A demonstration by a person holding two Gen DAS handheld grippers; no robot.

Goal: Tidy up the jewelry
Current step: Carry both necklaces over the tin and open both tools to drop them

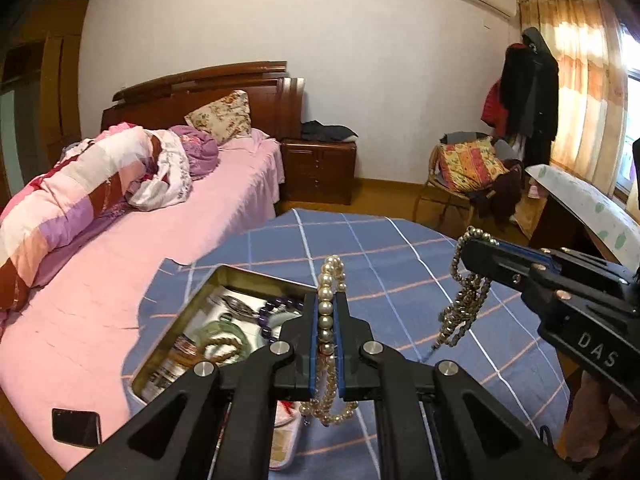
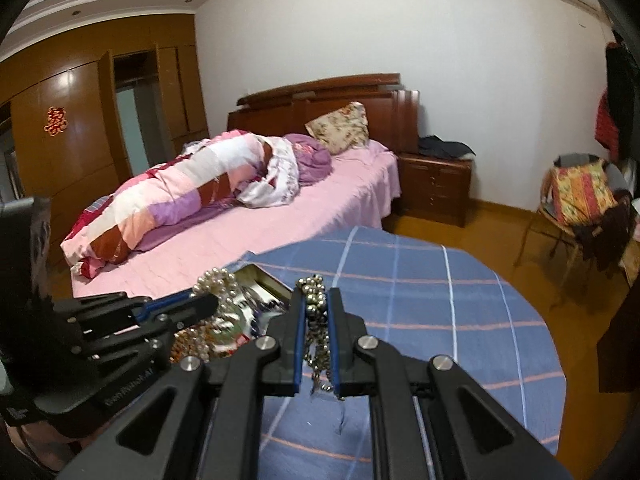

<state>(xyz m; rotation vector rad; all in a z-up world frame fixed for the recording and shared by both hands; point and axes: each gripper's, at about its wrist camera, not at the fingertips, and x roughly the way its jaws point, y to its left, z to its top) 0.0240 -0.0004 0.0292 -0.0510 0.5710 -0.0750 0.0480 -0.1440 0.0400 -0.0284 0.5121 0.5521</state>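
Left wrist view. Fingers of the left gripper closed tight on a pearl strand; beads run up between the blue pads, loop over the tips, and hang in a bunch below the jaws. Off to the right, the right gripper reaches in from the frame edge, pinched on a silver bead strand that dangles in a clump above the blue checked tablecloth, not touching it as far as can be told. Left of the pearls, an open metal tin sits on the cloth, holding a jumble of bracelets: purple beads, a pale green bangle, a twisted gold-toned piece. A dark phone lies on the pink bed sheet near the tin's lower left corner.

Right wrist view. Fingers of the right gripper clamped on the silver bead strand; beads piled at the tips, the rest trailing down between the pads. Left gripper enters from the left, pearl strand bunched at its tip, held over the tin. Tin mostly hidden behind both grippers; only its far corner and some contents show. Tablecloth covers a rounded table beside the bed.
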